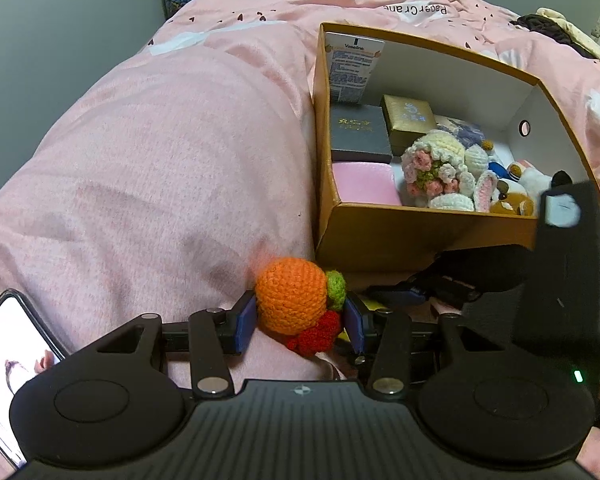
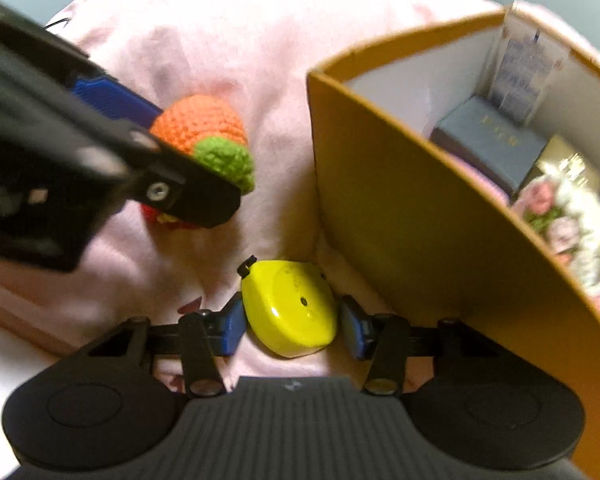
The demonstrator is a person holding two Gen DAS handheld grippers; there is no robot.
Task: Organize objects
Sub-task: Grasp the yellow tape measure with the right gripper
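Beside the cardboard box (image 1: 380,236), the left gripper (image 1: 300,320) squeezes the crochet fruit (image 1: 292,296) — soft, light. The right gripper (image 2: 292,320) straddles the yellow case (image 2: 290,312) — hard, slippery; whether its jaws press is unclear.

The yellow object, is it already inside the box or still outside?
Outside. The yellow object lies on the pink blanket, beside the box's outer wall.

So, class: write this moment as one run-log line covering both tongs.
left tongs: shut on crochet orange | right tongs: around yellow gadget, right pad apart | box: open, part filled
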